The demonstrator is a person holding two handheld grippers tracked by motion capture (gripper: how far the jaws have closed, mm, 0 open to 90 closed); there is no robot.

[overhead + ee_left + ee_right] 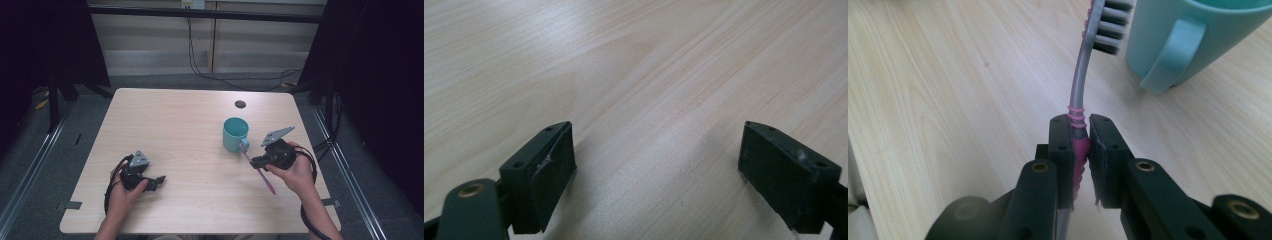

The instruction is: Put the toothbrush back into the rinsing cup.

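right gripper clamps toothbrush; raise bristles clear of rim, then lower into cup at 10 o'clock. left gripper open, idle.

In the right gripper view the picture's top edge cuts off the toothbrush head, and the jaws hide part of its pink handle. The teal mug beside that head loses its rim and right side to the frame. From above, the mug's inside is too small to make out.
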